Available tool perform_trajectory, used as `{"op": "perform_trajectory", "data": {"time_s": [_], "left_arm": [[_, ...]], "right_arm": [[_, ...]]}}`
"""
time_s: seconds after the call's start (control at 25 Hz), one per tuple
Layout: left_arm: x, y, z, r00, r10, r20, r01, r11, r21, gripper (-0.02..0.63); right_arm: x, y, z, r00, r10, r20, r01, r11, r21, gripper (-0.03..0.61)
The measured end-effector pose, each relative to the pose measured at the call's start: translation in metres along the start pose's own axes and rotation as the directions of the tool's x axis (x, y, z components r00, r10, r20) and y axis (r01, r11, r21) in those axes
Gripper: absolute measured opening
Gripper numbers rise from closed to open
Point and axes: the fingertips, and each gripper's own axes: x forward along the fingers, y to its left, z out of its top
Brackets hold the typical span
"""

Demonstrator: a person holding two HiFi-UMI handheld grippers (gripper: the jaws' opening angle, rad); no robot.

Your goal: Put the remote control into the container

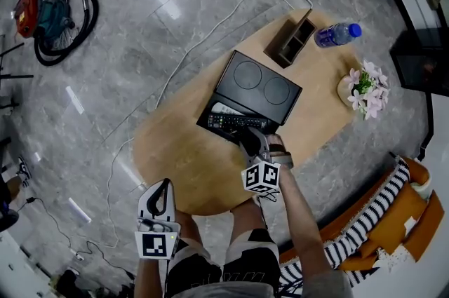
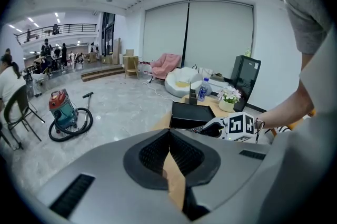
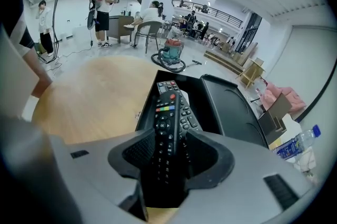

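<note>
Your right tongs (image 3: 169,153) gripped the remote control (image 3: 167,107) by its near end, with its far end over the open container (image 1: 258,83) on the surface (image 1: 175,156). A tilted or early release could have left it propped on the near rim or sliding out. Left tongs (image 2: 169,153) were shut and empty.

The left gripper (image 1: 163,188) is held low and close to the body, pointing forward and down, its jaws pressed together with nothing between them. The right arm (image 1: 298,219) reaches forward, bare to the wrist. The right gripper (image 1: 250,144) tilts steeply down, its jaws clamped on the sides of the black remote control (image 3: 167,128).
</note>
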Motion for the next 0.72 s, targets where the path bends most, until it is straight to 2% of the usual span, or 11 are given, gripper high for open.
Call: {"op": "perform_trajectory", "data": {"time_s": [0.52,0.6,0.72], "left_arm": [[-0.009,0.012,0.001,1.000,-0.007,0.013,0.007,1.000,0.016,0.008],[-0.012,0.013,0.007,1.000,-0.008,0.023,0.007,1.000,0.020,0.008],[-0.016,0.015,0.019,0.999,-0.007,0.045,0.005,0.999,0.036,0.008]], "right_arm": [[-0.006,-0.001,0.001,0.999,-0.024,-0.022,0.025,0.999,0.033,0.192],[-0.014,-0.003,0.008,1.000,-0.025,-0.009,0.025,0.996,0.084,0.192],[-0.032,-0.013,0.019,0.999,-0.040,0.021,0.035,0.975,0.220,0.192]]}}
